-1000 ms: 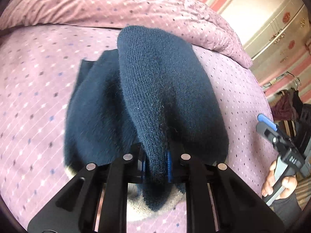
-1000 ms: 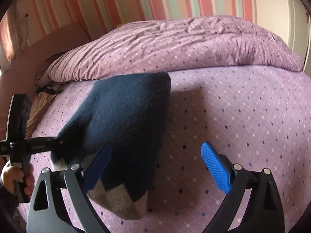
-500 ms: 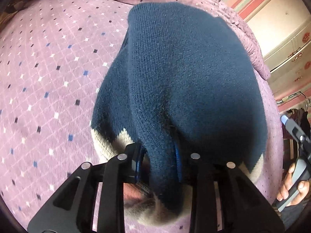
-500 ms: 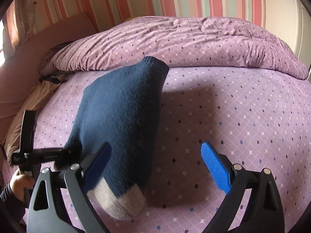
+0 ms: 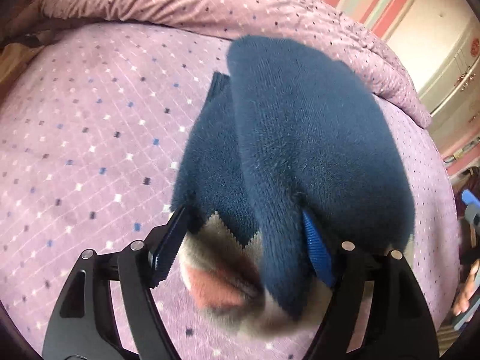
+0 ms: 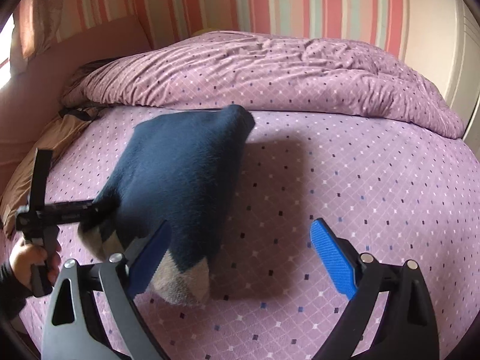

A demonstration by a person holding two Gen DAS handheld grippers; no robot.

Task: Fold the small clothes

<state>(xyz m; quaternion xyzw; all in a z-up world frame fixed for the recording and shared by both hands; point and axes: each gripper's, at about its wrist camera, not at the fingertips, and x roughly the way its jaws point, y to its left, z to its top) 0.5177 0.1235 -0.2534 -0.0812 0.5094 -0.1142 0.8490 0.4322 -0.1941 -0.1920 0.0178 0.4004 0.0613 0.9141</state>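
A small navy knit garment (image 5: 300, 138) with beige and pink patches at its hem lies bunched on the purple dotted bedsheet (image 5: 90, 138). My left gripper (image 5: 243, 246) is open, its fingers spread to either side of the garment's near fold, which drapes between them. In the right wrist view the garment (image 6: 180, 180) sits at left, with the left gripper (image 6: 99, 207) at its left edge. My right gripper (image 6: 240, 258) is open and empty, just right of the garment's beige corner.
A rumpled purple duvet (image 6: 270, 72) lies across the back of the bed. A tan bag or cushion (image 6: 45, 150) sits at the left edge. A striped wall (image 6: 240, 0) stands behind, and a cream wardrobe (image 5: 450, 69) at right.
My left gripper's jaws have opened and let go of the navy fold they pinched. The garment has dropped lower onto the bed. The right gripper stays open in place.
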